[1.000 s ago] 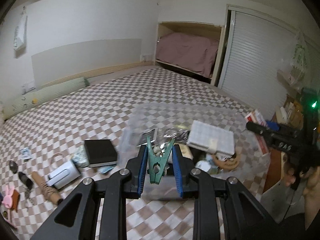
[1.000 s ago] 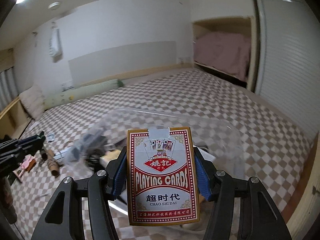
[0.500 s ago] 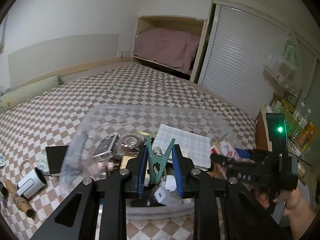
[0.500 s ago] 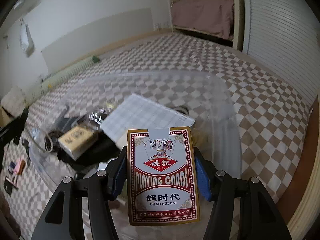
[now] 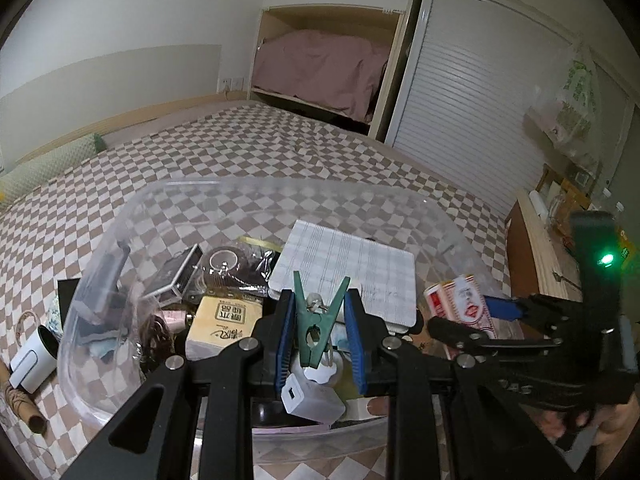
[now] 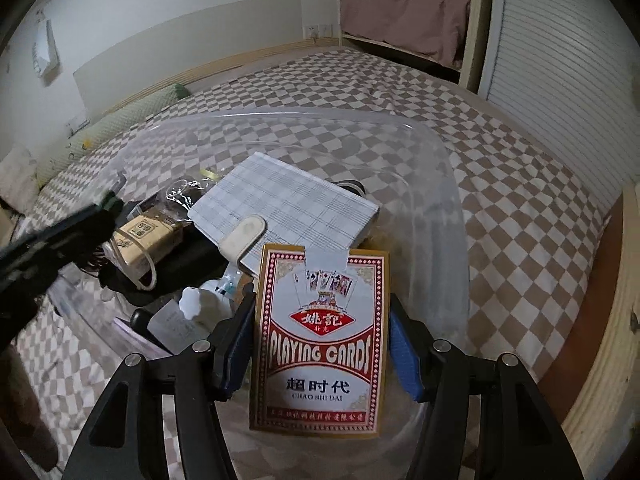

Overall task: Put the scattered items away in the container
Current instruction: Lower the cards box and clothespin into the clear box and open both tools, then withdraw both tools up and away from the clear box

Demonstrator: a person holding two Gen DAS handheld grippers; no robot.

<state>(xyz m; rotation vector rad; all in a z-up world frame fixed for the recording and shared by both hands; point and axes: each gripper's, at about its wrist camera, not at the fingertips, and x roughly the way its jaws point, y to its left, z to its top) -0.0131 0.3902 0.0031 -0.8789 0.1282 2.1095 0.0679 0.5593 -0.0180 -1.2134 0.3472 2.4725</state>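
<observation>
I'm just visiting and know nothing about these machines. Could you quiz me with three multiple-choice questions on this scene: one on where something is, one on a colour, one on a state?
1. Where does the grey checked notebook lie?
A. inside the clear plastic container
B. on the wooden shelf
C. on the pink bedding

2. What colour is the plastic clothes peg in the left gripper?
A. yellow
B. green
C. white

3. What is the right gripper doing?
A. hanging empty
B. clamping a red-and-white playing card box
C. pinching a cable

Answers: 1 A, it rests among the container's contents; 2 B, its body is green; 3 B, the pads press the box's sides.
</observation>
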